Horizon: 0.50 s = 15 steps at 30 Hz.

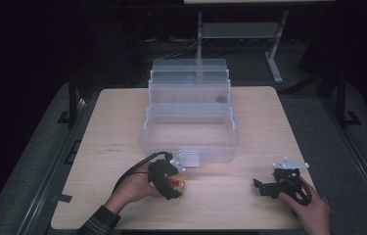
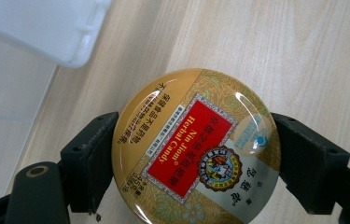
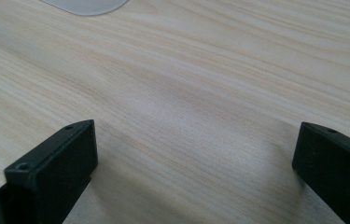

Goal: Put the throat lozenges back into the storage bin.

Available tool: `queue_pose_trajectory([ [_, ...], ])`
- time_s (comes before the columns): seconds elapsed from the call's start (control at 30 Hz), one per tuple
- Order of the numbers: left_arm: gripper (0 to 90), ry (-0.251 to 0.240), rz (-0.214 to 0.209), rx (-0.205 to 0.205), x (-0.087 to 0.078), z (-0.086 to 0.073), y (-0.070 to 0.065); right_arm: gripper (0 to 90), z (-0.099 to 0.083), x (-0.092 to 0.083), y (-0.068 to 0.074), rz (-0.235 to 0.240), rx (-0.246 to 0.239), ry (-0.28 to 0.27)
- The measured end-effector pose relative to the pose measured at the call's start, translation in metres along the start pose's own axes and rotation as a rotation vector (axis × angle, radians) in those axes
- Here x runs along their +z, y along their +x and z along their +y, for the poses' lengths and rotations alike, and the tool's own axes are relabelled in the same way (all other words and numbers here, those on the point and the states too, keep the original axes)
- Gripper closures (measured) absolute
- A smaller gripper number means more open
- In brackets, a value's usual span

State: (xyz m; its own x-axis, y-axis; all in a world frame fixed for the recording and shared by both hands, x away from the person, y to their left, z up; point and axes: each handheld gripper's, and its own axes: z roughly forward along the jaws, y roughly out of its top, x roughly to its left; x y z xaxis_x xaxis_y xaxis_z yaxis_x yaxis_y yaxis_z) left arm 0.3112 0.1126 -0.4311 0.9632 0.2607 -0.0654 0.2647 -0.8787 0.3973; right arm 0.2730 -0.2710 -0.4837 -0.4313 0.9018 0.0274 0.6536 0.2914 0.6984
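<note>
A person is sitting at a pale wooden table, holding a black two-jaw gripper in each hand. The left gripper is sitting near the front left of the table, and its two jaws are pinching a round gold and red candy tin by its opposite edges. The tin's lid, printed "Herbal Candy", is facing the left gripper view, with bare wood showing behind it. Just beyond that gripper, a clear plastic stepped storage box is standing open at the table's centre, its tiers rising toward the back. The right gripper is resting near the front right, well apart from the tin, its jaws spread wide over bare wood and gripping nothing.
</note>
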Motion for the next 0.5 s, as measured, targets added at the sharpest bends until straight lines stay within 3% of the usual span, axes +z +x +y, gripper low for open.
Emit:
queue_pose_trajectory([
  [0.5, 19.4, -0.012, -0.006, 0.011, -0.012, 0.006, 0.0, 0.0, 0.0, 0.0, 0.0, 0.0, 0.0, 0.0],
])
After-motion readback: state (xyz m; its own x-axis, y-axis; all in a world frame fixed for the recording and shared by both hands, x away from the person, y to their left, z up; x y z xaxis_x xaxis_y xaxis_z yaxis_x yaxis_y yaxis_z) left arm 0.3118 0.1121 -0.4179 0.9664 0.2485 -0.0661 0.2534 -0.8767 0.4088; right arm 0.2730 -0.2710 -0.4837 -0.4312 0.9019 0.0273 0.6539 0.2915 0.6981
